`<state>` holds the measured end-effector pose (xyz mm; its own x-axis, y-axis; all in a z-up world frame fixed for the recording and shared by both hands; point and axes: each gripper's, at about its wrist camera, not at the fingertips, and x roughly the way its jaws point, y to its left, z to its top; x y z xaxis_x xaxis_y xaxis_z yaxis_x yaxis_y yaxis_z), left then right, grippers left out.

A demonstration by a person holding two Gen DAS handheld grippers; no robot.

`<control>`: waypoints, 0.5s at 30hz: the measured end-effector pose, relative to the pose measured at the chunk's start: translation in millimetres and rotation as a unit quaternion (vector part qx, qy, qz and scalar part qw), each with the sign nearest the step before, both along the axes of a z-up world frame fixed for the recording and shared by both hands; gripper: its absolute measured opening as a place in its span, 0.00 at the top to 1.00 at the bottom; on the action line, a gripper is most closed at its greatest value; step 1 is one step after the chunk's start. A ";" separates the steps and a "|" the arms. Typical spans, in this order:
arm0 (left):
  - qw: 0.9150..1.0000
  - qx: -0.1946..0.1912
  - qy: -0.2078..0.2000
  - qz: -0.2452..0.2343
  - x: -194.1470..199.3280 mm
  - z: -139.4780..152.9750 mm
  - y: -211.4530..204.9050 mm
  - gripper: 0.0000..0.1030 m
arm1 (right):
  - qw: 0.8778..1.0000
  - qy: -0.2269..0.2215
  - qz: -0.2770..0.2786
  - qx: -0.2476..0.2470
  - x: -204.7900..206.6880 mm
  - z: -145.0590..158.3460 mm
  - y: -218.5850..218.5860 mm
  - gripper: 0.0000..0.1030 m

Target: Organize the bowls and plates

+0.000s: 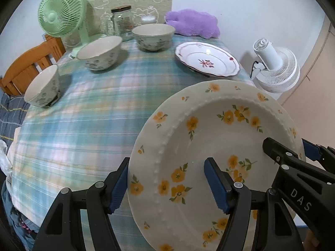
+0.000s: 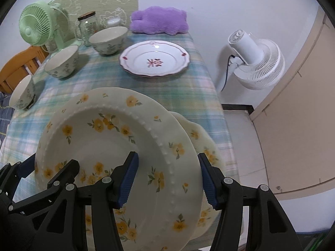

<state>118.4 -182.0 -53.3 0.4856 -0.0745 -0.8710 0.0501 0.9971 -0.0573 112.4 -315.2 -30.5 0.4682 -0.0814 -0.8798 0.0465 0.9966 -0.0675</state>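
1. A yellow-flowered plate (image 1: pixel 209 146) fills the lower right of the left wrist view and the lower left of the right wrist view (image 2: pixel 117 156), tilted above a blue plaid tablecloth (image 1: pixel 83 115).
2. The left gripper (image 1: pixel 167 186) has its blue-padded fingers set fairly wide, one on each side of the plate's left rim, one pad over the plate's face and the other outside the edge. I cannot tell whether they press the rim.
3. The right gripper (image 2: pixel 168 179) straddles the opposite rim the same way, fingers fairly wide; whether it is actually pinching is unclear.
4. In the right wrist view, a second yellow-flowered plate (image 2: pixel 207 146) peeks out just beneath the first, at lower right.
5. A red-patterned plate (image 2: pixel 155 59) lies flat on the cloth, upper centre of the right wrist view.
6. Three floral bowls (image 1: pixel 100 52) stand in a line towards the upper left of the left wrist view.
7. Behind them are a green fan (image 1: pixel 60 14), a glass jar (image 1: pixel 122 21) and a purple plush toy (image 1: pixel 192 22). A white fan (image 1: pixel 274 67) sits off the table at the right.
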 end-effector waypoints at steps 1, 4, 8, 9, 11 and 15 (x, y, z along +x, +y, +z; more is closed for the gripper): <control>1.000 -0.001 0.000 -0.001 0.8 -1.2 -3.8 0.32 | 1.000 0.000 -0.001 -0.001 0.5 -1.0 -5.1 0.40; 1.000 -0.006 0.004 -0.005 4.3 -5.0 -18.4 0.32 | 1.000 0.001 -0.005 -0.005 1.3 -4.1 -19.9 0.40; 1.000 -0.013 0.013 -0.012 9.3 -11.8 -36.9 0.32 | 1.000 0.005 -0.012 -0.009 3.0 -8.7 -38.7 0.40; 1.000 -0.014 0.015 -0.015 10.5 -13.5 -41.6 0.32 | 1.000 0.007 -0.014 -0.010 3.4 -10.1 -42.5 0.40; 0.999 -0.015 0.017 -0.022 11.4 -15.8 -50.1 0.32 | 1.000 0.011 -0.021 -0.011 3.6 -12.9 -52.6 0.40; 0.999 -0.018 0.028 -0.028 13.3 -22.2 -60.1 0.31 | 0.999 0.016 -0.032 -0.011 3.6 -17.4 -68.0 0.40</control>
<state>131.7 -242.2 -75.5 0.4309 -0.1327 -0.8926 0.1018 0.9900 -0.0980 116.0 -383.2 -47.9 0.4338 -0.1308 -0.8915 0.1083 0.9898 -0.0925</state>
